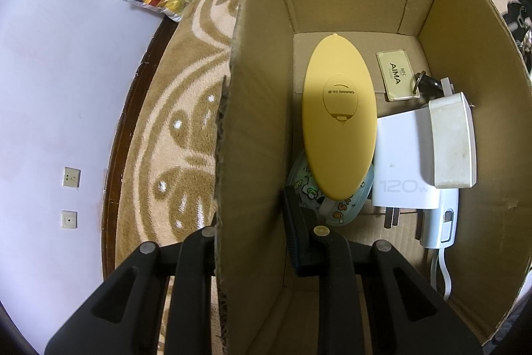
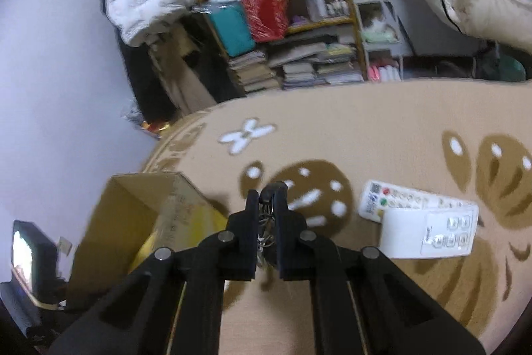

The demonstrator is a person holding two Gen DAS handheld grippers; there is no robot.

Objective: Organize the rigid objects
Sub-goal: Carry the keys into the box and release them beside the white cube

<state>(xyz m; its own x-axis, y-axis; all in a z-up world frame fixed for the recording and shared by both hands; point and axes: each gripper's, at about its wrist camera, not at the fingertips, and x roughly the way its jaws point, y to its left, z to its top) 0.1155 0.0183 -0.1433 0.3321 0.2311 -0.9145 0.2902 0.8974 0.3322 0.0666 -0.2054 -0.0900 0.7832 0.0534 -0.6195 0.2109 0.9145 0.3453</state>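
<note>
A bunch of keys (image 2: 266,222) is pinched tight in the right gripper (image 2: 266,192), up above the rug (image 2: 382,128). The left gripper (image 1: 252,222) is squeezed shut on the wall of the cardboard box (image 1: 252,88). Inside lie a yellow oval case (image 1: 339,118) and white chargers (image 1: 409,162).

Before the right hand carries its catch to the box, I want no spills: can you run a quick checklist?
1. Right gripper shut on the bunch of keys: ok.
2. Keys held securely: cannot tell, part dangles below the fingers.
3. Left gripper clamped on the box wall, steadying it: ok.
4. Free floor in the box for the keys: ok, a bare patch near the charger.
5. Remotes on the rug, not yet packed: not ok.
</note>
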